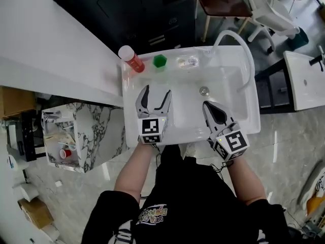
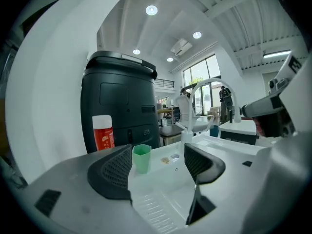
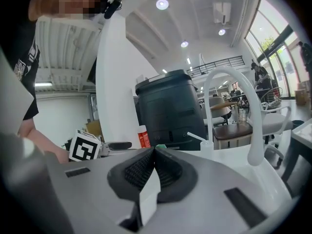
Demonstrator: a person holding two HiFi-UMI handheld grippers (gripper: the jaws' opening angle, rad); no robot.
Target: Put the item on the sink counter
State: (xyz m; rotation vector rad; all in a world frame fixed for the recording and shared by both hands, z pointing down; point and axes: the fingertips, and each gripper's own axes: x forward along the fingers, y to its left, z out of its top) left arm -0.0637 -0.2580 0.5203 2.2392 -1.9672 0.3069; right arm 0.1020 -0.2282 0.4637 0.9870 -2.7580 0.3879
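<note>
On the back ledge of the white sink (image 1: 238, 123) stand a red bottle with a white cap (image 1: 131, 59), a small green cup (image 1: 160, 61) and a clear pump dispenser (image 1: 188, 61). My left gripper (image 1: 157, 91) hangs open over the sink's left side with nothing between its fingers. In the left gripper view the green cup (image 2: 142, 158) shows beyond the gap of the left gripper (image 2: 158, 152), and the red bottle (image 2: 103, 133) stands to its left. My right gripper (image 1: 207, 104) is shut and empty over the basin. The right gripper (image 3: 155, 152) shows its pads pressed together.
A curved white faucet (image 1: 238, 39) arches over the basin's right side, and the drain (image 1: 204, 90) lies mid-basin. A dark cabinet (image 2: 119, 106) stands behind the sink. A white counter (image 1: 45, 44) runs to the left, and a marble-patterned box (image 1: 84, 136) stands below it.
</note>
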